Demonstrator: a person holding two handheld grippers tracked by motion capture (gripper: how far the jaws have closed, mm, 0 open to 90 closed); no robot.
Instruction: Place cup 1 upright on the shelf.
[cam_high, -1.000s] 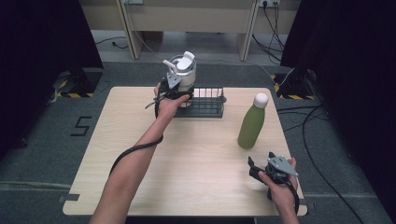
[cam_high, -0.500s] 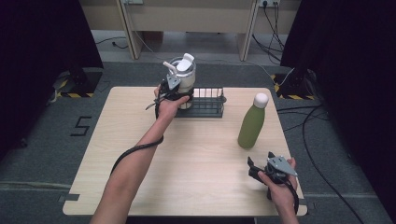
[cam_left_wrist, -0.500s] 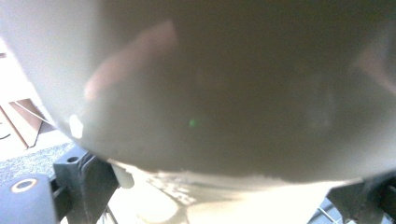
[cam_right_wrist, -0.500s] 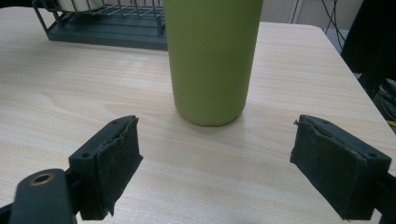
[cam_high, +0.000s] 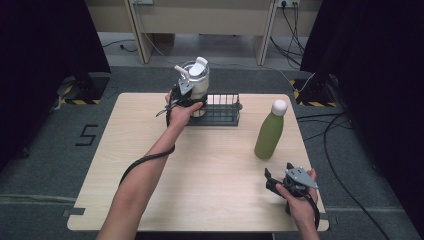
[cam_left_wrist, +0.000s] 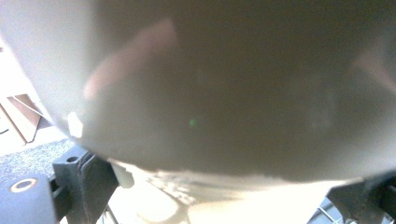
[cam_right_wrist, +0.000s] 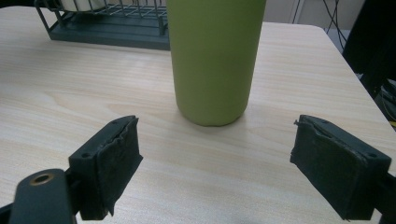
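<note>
**Tumbler at the rack, bottle waiting**

My left gripper (cam_high: 186, 98) was clamped on the pale, rounded steel tumbler with the white lid and straw (cam_high: 196, 84); in the left gripper view its wall (cam_left_wrist: 224, 93) pressed right up against the lens, a black jaw at either lower corner. From the high view, the tumbler stood upright at the left end of the dark wire rack (cam_high: 222, 112), at the far side of the light wooden table (cam_high: 210, 170). Whether its base already sat on the rack floor I could not tell (my own hand covered it).

My right gripper (cam_high: 280, 182) rested near the table's front right corner, jaws spread wide and holding nothing. Straight ahead of them, a little apart, stood the tall matte green metal bottle with the white cap (cam_right_wrist: 212, 60), upright on bare wood, to the right of the rack and clear of it.

The step in hand, as I judged it, was seating the tumbler in the rack. To do it well I needed to keep it vertical, lower until the base bore its own weight, and only then spread the jaws, drawing back level so a pad didn't catch the wall or the wires.
</note>
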